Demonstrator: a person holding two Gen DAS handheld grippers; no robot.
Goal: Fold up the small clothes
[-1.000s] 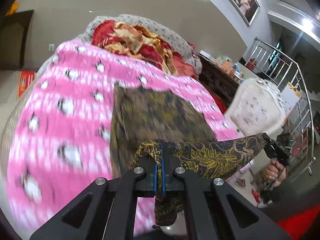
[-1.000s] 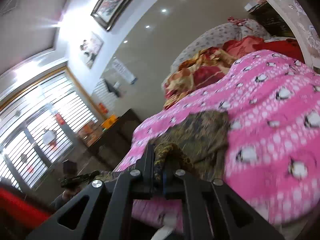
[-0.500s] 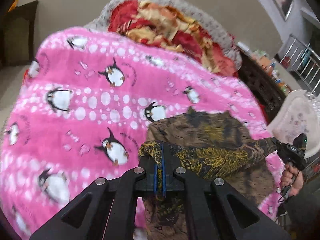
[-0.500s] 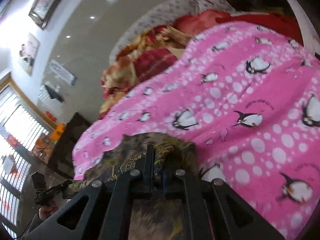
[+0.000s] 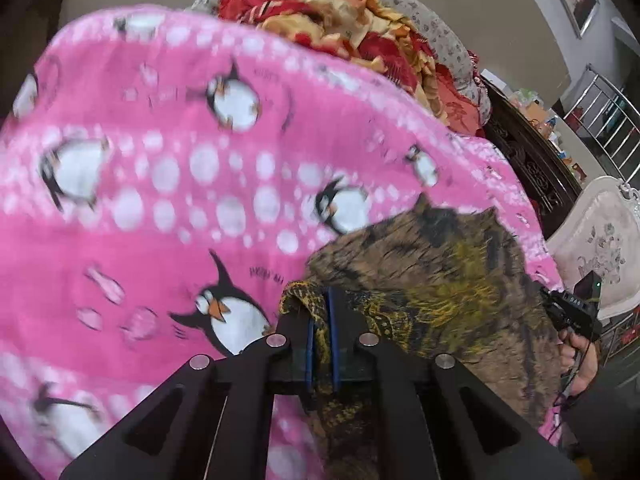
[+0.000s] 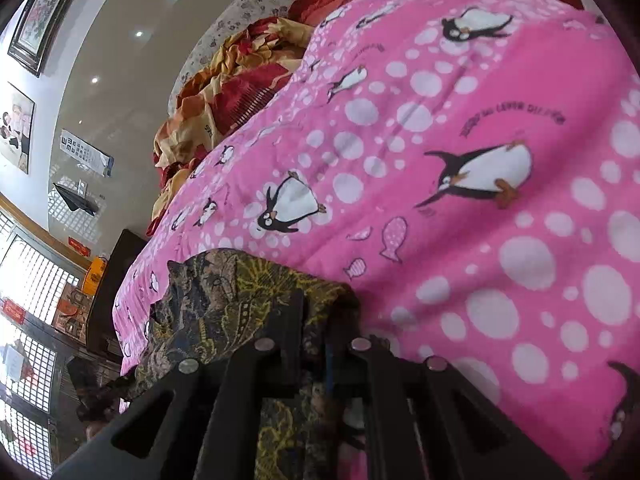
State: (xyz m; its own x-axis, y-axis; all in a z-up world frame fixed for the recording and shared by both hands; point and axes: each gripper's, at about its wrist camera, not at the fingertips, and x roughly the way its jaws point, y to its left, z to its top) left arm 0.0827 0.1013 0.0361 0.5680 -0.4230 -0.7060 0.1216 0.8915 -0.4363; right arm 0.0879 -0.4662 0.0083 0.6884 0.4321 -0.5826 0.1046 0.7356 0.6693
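Both tongs, left [image 5: 321, 312] and right [image 6: 316, 320], pinch the batik garment [image 5: 432, 280] over a pink penguin blanket [image 5: 160, 184]

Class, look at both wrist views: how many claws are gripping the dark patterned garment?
2. The left claw pinches the dark patterned garment at one edge; the right claw clamps its other end, above the pink penguin blanket.

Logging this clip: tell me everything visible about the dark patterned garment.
The garment is thin, dark brown-black cloth with a yellow batik-like print. It lies partly spread on the pink blanket, its near edge lifted and bunched. The left gripper and right gripper each have jaws shut on that edge, with cloth hanging below them. The left view is motion-blurred.
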